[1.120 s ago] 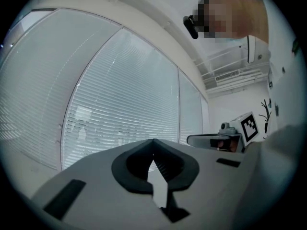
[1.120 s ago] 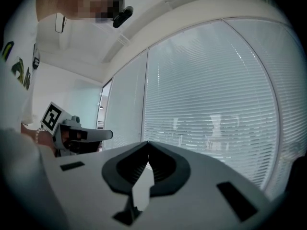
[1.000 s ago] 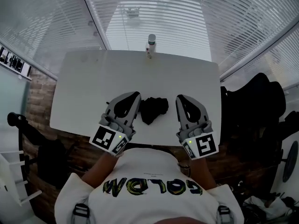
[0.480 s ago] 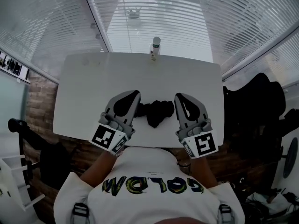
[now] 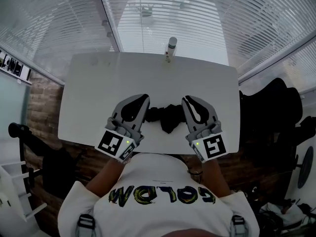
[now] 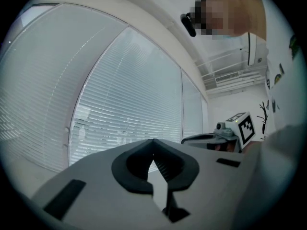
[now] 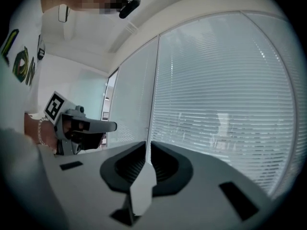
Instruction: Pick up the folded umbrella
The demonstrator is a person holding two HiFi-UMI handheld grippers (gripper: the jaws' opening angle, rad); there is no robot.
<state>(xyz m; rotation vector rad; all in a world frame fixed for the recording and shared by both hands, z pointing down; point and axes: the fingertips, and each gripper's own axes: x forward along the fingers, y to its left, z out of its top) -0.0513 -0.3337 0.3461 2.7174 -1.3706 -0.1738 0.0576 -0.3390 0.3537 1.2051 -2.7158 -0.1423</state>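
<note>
In the head view, the white table (image 5: 94,88) fills the middle of the frame, and the folded umbrella (image 5: 165,116), a crumpled black bundle, lies on it near the lower edge. The left gripper (image 5: 143,98) lies just left of the umbrella and the right gripper (image 5: 186,100) just right of it, both pointing toward the top of the frame. Whether either one touches the fabric cannot be told. A small bottle (image 5: 171,46) stands at the table's upper edge, before the window blinds (image 5: 163,14). In the left gripper view, that gripper's jaw tips meet at the centre with nothing between them, and the other gripper shows at right. In the right gripper view, its jaws have just been opening and stand parted by a thin slit, holding nothing, with the other gripper at left.
</note>
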